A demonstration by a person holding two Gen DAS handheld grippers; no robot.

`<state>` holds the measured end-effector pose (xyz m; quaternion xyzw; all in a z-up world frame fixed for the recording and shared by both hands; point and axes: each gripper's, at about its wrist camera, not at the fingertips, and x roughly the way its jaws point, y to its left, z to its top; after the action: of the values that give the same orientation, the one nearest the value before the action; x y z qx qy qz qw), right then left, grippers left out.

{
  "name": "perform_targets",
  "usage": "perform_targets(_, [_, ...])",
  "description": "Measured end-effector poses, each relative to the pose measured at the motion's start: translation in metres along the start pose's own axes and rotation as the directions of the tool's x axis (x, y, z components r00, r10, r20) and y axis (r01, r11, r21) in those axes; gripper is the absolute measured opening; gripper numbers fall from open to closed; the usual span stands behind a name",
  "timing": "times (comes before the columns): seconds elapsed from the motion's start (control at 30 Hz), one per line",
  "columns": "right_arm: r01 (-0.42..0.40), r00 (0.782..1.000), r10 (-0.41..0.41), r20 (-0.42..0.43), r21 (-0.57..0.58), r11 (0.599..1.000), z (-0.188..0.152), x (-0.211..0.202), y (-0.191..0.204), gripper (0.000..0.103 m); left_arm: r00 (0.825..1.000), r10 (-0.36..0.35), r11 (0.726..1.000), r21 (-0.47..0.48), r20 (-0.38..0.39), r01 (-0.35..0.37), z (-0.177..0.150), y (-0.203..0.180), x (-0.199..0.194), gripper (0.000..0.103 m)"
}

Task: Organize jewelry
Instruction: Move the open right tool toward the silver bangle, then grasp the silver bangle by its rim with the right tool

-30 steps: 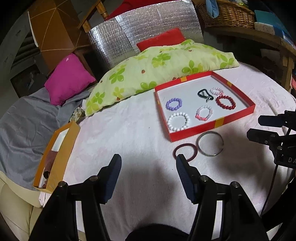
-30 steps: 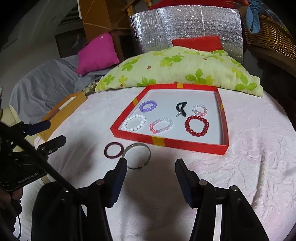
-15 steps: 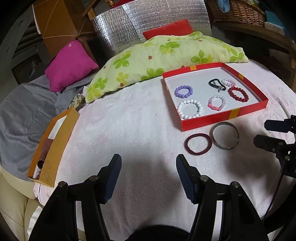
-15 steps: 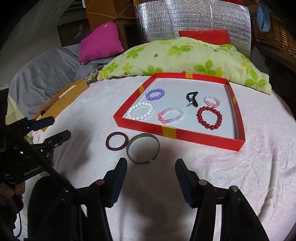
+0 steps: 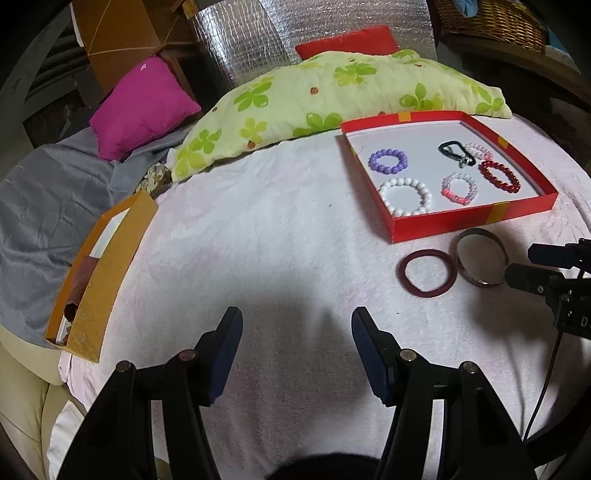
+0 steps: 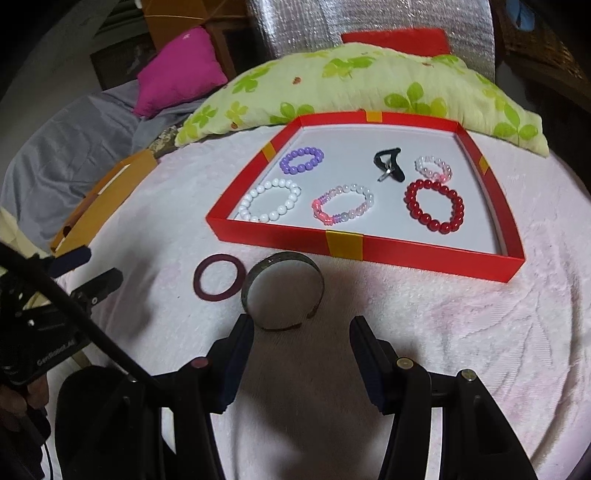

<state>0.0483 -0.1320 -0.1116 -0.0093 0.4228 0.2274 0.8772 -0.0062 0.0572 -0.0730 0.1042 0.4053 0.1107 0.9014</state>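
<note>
A red tray (image 6: 369, 254) (image 5: 472, 218) holds several bead bracelets and a black clip (image 6: 388, 162). In front of it on the pink cloth lie a dark red bangle (image 6: 219, 277) (image 5: 428, 272) and a metal cuff bracelet (image 6: 283, 288) (image 5: 480, 256). My right gripper (image 6: 301, 339) is open and empty, its fingertips just short of the cuff. It also shows at the right edge of the left wrist view (image 5: 532, 266). My left gripper (image 5: 295, 332) is open and empty, left of and behind the bangle. It also shows at the left of the right wrist view (image 6: 88, 269).
An orange box (image 5: 99, 273) stands at the cloth's left edge. A green flowered pillow (image 5: 332, 92) lies behind the tray, with a magenta cushion (image 5: 144, 103) and grey blanket (image 5: 48, 206) to the left. A wicker basket (image 5: 487, 18) sits at back right.
Both grippers have moved forward toward the tray. The right gripper has come close to the cuff bracelet. Both stay open; no jewelry has moved.
</note>
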Motion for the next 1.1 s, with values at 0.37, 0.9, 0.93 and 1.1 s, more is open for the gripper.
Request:
perform_targets(0.37, [0.062, 0.998, -0.062, 0.012, 0.008, 0.998, 0.013, 0.025, 0.003, 0.032, 0.999, -0.004, 1.000, -0.025, -0.032, 0.003, -0.002, 0.007, 0.012, 0.062])
perform_targets(0.9, [0.254, 0.967, -0.254, 0.021, -0.068, 0.965, 0.001, 0.006, -0.023, 0.009, 1.000, 0.017, 0.999, 0.027, -0.002, -0.017, 0.007, -0.015, -0.007, 0.062])
perform_targets(0.93, [0.261, 0.965, -0.260, 0.020, -0.054, 0.964, 0.000, 0.004, -0.030, 0.009, 1.000, 0.018, 0.999, 0.030, -0.001, -0.018, 0.008, -0.017, -0.008, 0.062])
perform_targets(1.1, [0.271, 0.962, -0.272, 0.016, 0.042, 0.962, -0.005, -0.012, -0.068, 0.009, 1.000, 0.016, 0.999, 0.045, 0.002, -0.016, 0.010, -0.026, -0.009, 0.062])
